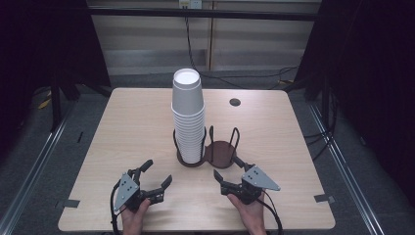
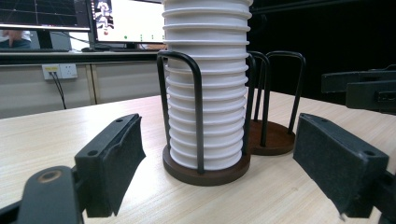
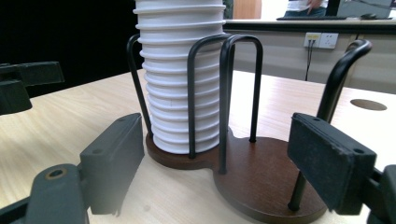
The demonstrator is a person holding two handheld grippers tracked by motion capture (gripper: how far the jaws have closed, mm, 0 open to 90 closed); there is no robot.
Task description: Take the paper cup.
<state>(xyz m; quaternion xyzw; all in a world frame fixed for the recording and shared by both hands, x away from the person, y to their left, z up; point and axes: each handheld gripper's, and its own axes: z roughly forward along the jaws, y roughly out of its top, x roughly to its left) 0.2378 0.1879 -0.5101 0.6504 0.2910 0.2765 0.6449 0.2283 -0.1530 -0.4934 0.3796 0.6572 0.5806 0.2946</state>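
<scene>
A tall stack of white paper cups [image 1: 188, 112] stands in the left ring of a brown two-ring holder [image 1: 221, 152] with black wire loops; its right ring is empty. My left gripper [image 1: 157, 172] rests near the table's front edge, open, pointing at the stack, with nothing between its pads. My right gripper [image 1: 228, 168] is open too, just in front of the empty ring. The left gripper view looks between the left gripper's [image 2: 219, 154] pads at the cups [image 2: 208, 93], a short way off. In the right gripper view, the right gripper [image 3: 217, 140] frames the cups [image 3: 180, 70] and the bare holder base [image 3: 266, 177].
A round cable hole [image 1: 235, 102] lies in the table at the back right. Grey tape marks sit at both front corners of the wooden table [image 1: 122, 127]. Cables trail across the floor behind it. Monitors [image 2: 126, 21] stand on a desk beyond.
</scene>
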